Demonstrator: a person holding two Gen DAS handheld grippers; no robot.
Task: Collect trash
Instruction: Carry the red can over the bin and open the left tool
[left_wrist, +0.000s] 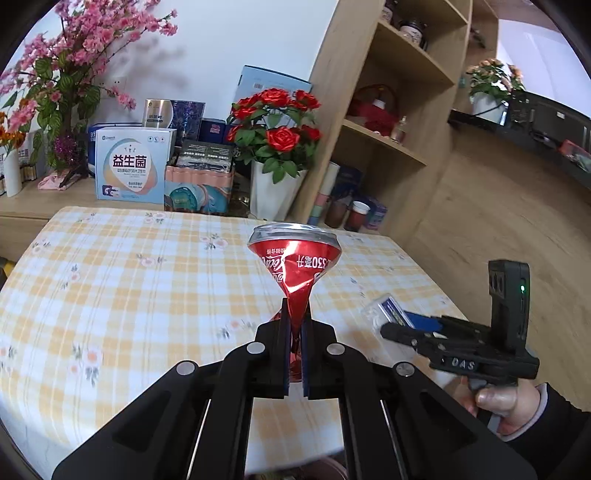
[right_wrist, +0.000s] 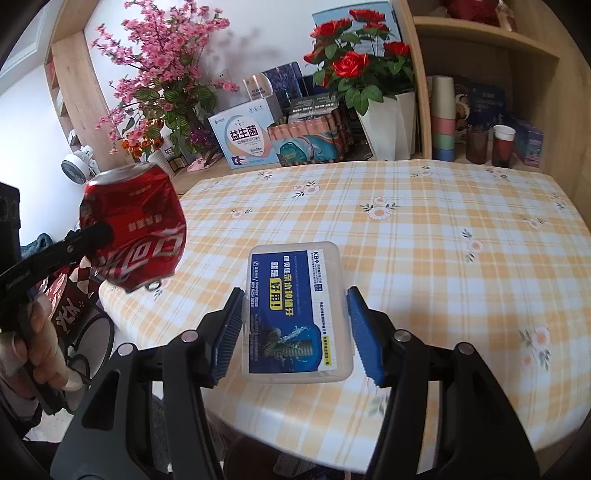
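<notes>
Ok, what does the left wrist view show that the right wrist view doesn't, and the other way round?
Only the left wrist view: the left gripper shut flat on the crushed red can, and a shelf unit running to the right.

Only the right wrist view: the right gripper clamping the clear plastic box, its blue label readable, plus a small white fan.

Both: the can, the box, the checked tablecloth, red roses.

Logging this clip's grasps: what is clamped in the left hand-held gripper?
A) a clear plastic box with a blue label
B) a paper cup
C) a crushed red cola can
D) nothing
C: the left hand-held gripper pinches the flattened end of the crushed red cola can; the clear plastic box sits in the right hand-held gripper.
</notes>
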